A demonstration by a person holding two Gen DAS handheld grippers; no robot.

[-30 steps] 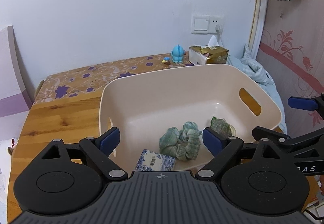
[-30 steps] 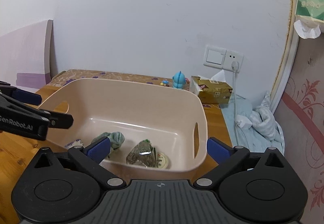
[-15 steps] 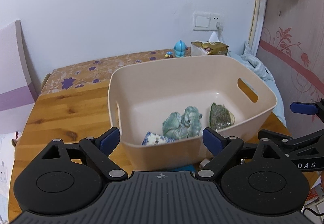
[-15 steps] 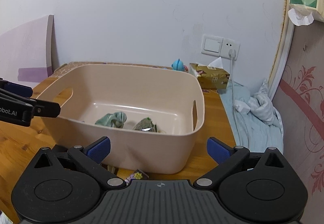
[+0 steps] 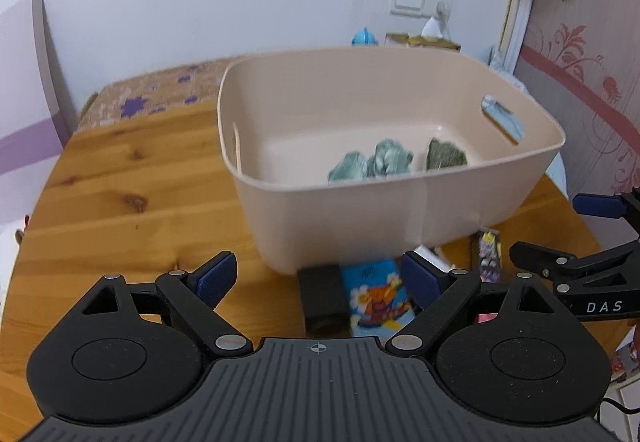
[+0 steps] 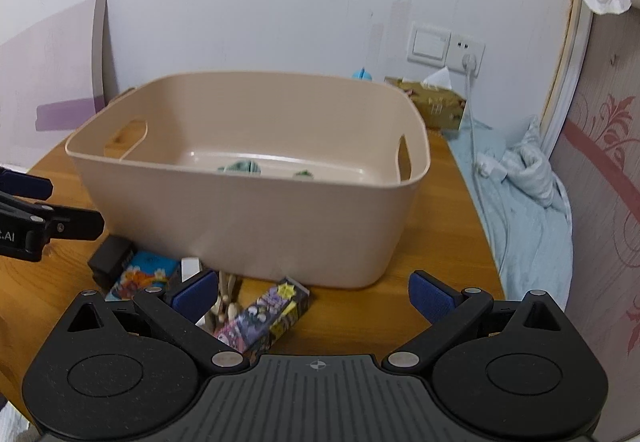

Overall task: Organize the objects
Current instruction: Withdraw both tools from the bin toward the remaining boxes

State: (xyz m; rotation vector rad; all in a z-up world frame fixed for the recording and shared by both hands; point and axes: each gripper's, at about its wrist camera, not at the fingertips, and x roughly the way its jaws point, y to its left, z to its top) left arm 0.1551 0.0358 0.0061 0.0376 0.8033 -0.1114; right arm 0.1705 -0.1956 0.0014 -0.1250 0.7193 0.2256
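1. Left gripper (image 5: 320, 276): jaws apart, empty, above the bench (image 5: 120, 202).
2. Right gripper (image 6: 314, 296): jaws apart, empty.
3. Blue packet (image 5: 378, 296), black box (image 5: 322, 292), purple carton (image 6: 266, 316): on the bench, just before the tub.
4. Tub (image 5: 360, 210): holds green cloth (image 5: 372, 162) and dark pouch (image 5: 444, 154).

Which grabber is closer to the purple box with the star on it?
Right. The right gripper hangs just above the purple box, which lies between its open fingers. The left gripper sits farther left, over the blue packet.
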